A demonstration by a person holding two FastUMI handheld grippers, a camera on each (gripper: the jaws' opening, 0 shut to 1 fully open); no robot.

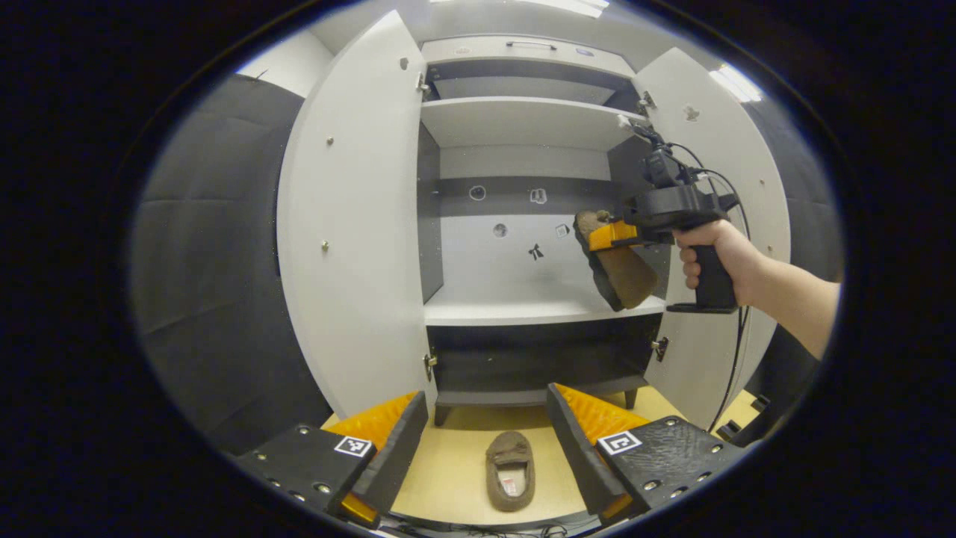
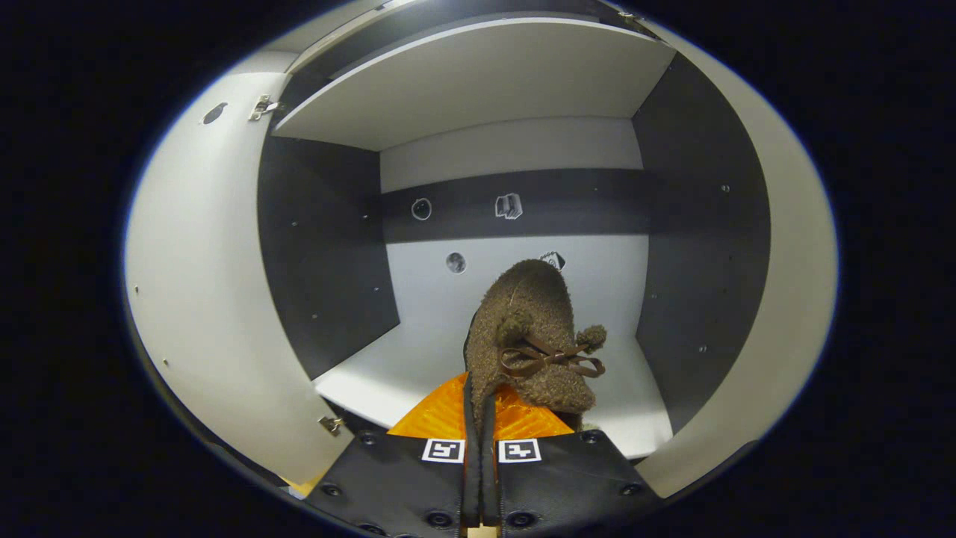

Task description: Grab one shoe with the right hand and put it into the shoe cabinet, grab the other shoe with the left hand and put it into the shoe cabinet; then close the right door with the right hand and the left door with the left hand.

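A brown fuzzy slipper (image 1: 510, 469) lies on the tan floor in front of the cabinet, between the spread fingers of my open left gripper (image 1: 485, 441), which is above it and apart from it. The white shoe cabinet (image 1: 523, 224) stands with both doors wide. At its right side my right gripper (image 1: 606, 235), held by a hand (image 1: 713, 250), is shut on the other brown slipper (image 1: 620, 273), which hangs over the middle shelf's front edge. In the right gripper view that slipper (image 2: 530, 329), with a small bow, is pinched by its edge in my right gripper (image 2: 479, 418), toe pointing into the compartment.
The left door (image 1: 351, 224) and right door (image 1: 717, 187) stand open outward. The middle shelf (image 2: 418, 359) is bare, with another shelf (image 1: 523, 119) above it. A cable (image 1: 736, 359) trails down from the right gripper. Dark cloth wall (image 1: 209, 246) flanks the cabinet.
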